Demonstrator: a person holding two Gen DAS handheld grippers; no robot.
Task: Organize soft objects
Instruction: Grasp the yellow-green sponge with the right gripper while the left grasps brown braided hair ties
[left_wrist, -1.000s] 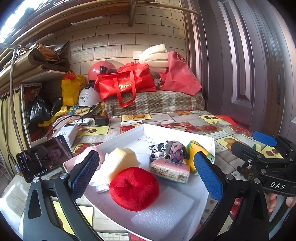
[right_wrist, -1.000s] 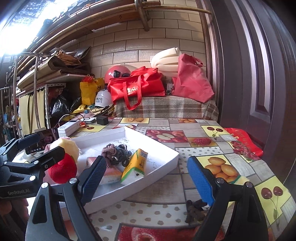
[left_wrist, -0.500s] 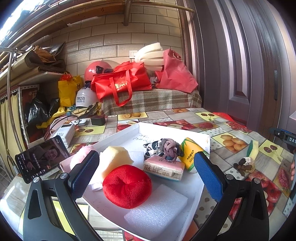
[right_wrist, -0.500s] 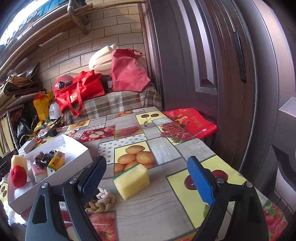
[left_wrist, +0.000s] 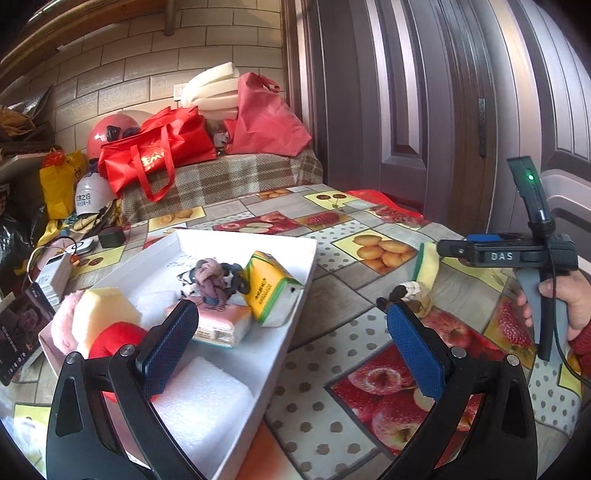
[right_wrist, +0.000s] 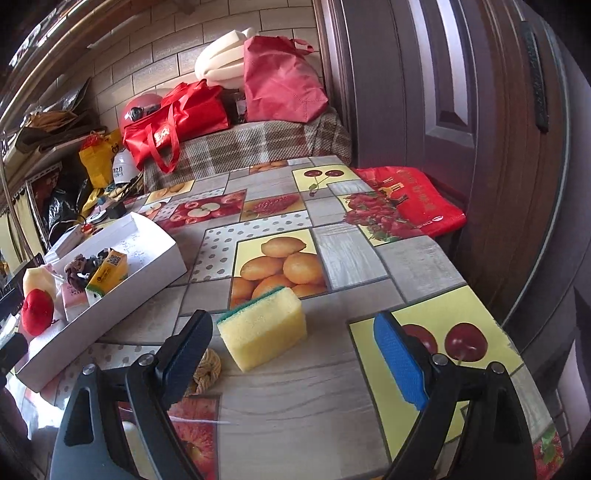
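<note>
Step in hand: right gripper (right_wrist: 295, 354), jaws wide, empty, approached yellow sponge (right_wrist: 264, 328) on counter (right_wrist: 351, 254). Left gripper (left_wrist: 291, 343) open, empty, over white tray (left_wrist: 295, 314). Next: advance, straddle sponge, close gently.

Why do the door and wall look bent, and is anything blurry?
Fisheye lenses: in both wrist views the door and brick wall bow toward dark rounded corners. Left view: daylight sheen on the door panels. Right view: the sponge is sharp, with only a soft shadow.

A cluttered home storage corner: a fruit-print tablecloth (right_wrist: 347, 258) on a table, red shopping bags (left_wrist: 155, 158), helmets (left_wrist: 105, 134), a brick-tile wall (left_wrist: 147, 70) and a dark wooden door (left_wrist: 424, 110).
</note>
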